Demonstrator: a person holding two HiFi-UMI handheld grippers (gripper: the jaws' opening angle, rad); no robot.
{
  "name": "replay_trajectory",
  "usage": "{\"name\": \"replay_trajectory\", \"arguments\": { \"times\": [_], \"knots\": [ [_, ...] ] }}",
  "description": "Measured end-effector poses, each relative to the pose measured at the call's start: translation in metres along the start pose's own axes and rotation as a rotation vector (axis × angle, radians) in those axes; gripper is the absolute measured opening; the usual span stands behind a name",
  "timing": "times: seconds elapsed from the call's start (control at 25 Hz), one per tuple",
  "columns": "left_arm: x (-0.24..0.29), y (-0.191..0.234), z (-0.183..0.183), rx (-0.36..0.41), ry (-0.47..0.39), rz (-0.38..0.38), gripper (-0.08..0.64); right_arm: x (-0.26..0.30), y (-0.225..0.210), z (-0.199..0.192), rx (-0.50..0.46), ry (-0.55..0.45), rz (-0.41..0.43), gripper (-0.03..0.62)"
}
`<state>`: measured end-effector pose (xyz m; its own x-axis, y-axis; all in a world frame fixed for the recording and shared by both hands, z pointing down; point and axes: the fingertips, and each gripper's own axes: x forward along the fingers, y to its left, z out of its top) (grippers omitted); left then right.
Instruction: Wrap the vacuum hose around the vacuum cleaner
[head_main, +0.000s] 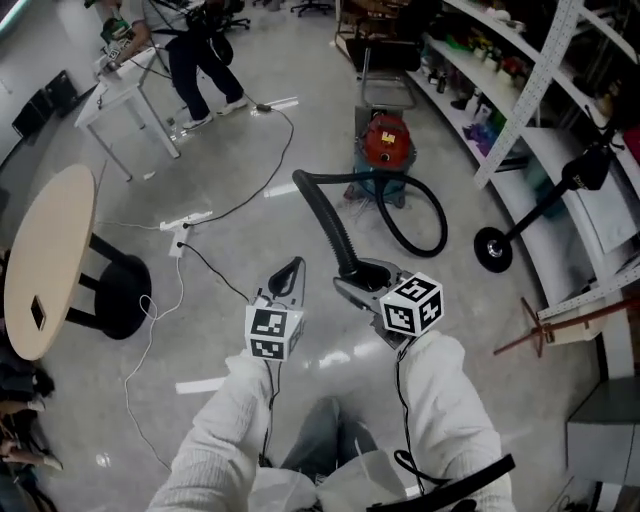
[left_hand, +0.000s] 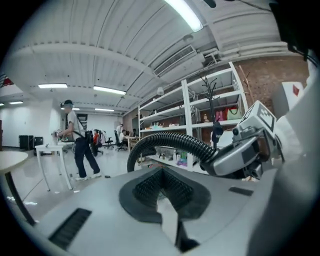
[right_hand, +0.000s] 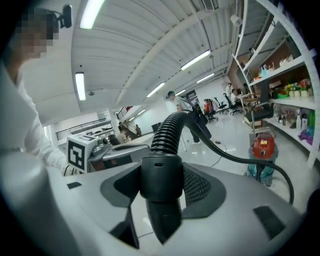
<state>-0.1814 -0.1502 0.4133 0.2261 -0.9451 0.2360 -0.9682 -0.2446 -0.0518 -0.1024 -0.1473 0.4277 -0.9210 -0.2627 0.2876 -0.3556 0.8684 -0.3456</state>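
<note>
The vacuum cleaner (head_main: 386, 140), red on top with a teal base, stands on the floor ahead by the shelves; it also shows small in the right gripper view (right_hand: 262, 150). Its black ribbed hose (head_main: 325, 215) loops over the floor and rises to my right gripper (head_main: 362, 275). That gripper (right_hand: 162, 182) is shut on the hose's smooth end cuff (right_hand: 160, 175), and the ribbed hose (right_hand: 169, 131) arches away from it. My left gripper (head_main: 290, 275) hangs just left of it, apart from the hose. Its jaws (left_hand: 161, 175) meet at the tips with nothing between them. The hose (left_hand: 170, 142) passes beyond them.
A round wooden table (head_main: 50, 260) and a black stool base (head_main: 122, 300) stand at left. White cables (head_main: 180, 290) and a power strip (head_main: 186, 221) lie on the floor. Shelving (head_main: 560, 150) and a black-footed stand (head_main: 493, 250) line the right. A person (head_main: 200, 60) stands by a far white table.
</note>
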Motion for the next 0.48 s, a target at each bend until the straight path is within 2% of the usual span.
{"name": "replay_trajectory", "arguments": {
  "times": [0.12,0.24,0.36,0.48],
  "knots": [
    [0.006,0.007,0.093,0.002,-0.051,-0.028,0.002,-0.023,-0.004,0.096,0.032,-0.106,-0.08,0.232],
    [0.02,0.014,0.159,-0.009,-0.094,-0.055,0.002,-0.052,-0.02,0.169,0.035,-0.193,-0.176,0.232],
    [0.041,0.016,0.208,-0.015,-0.117,-0.076,0.002,-0.08,-0.04,0.227,0.03,-0.262,-0.246,0.232],
    [0.059,0.01,0.24,-0.031,-0.13,-0.113,0.002,-0.105,-0.055,0.268,0.054,-0.342,-0.28,0.232]
  ]
}}
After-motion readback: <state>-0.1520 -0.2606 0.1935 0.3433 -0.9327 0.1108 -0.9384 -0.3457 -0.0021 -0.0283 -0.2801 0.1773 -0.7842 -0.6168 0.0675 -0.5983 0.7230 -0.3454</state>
